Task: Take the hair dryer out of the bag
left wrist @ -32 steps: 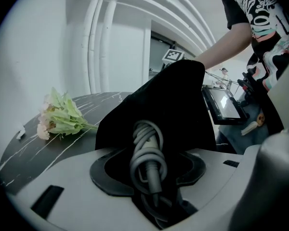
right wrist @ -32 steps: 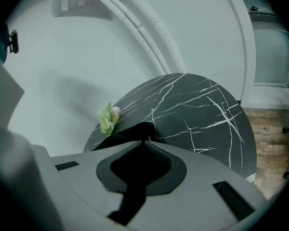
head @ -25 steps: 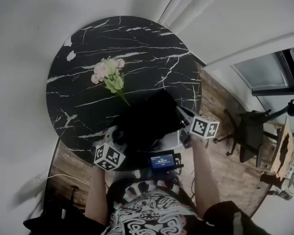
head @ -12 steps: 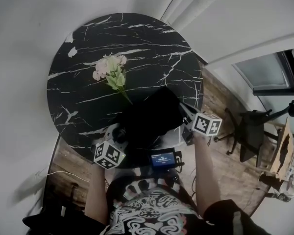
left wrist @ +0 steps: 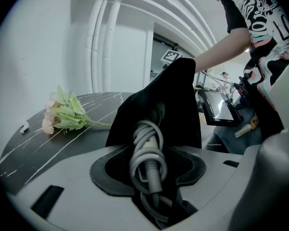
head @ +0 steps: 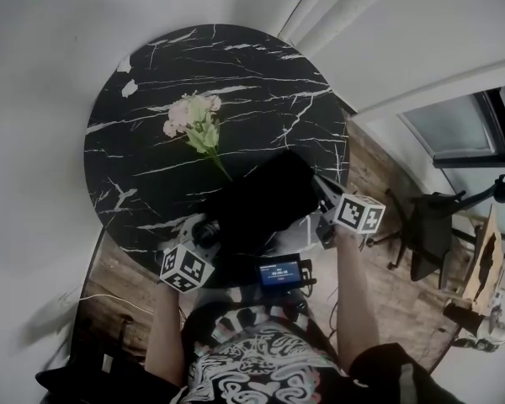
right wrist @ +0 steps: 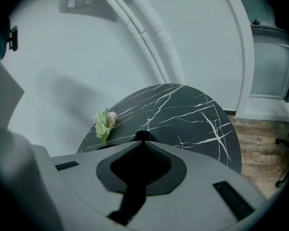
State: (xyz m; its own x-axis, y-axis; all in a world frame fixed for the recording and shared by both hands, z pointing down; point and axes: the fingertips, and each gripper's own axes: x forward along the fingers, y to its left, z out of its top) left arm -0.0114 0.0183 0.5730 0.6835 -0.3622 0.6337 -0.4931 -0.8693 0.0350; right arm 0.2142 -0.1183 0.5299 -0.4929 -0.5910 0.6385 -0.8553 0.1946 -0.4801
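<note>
Left gripper view: left gripper (left wrist: 151,189) clamps coiled hair dryer cord (left wrist: 145,150), long axis up-frame into black bag (left wrist: 176,100); right gripper (right wrist: 142,137) pinches bag edge.

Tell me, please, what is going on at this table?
A person with two handheld grippers works at a black bag on the marble table. The right gripper pinches the bag's top edge; the left gripper clamps the coiled grey cord at the bag's mouth. The hair dryer's body is not visible.
</note>
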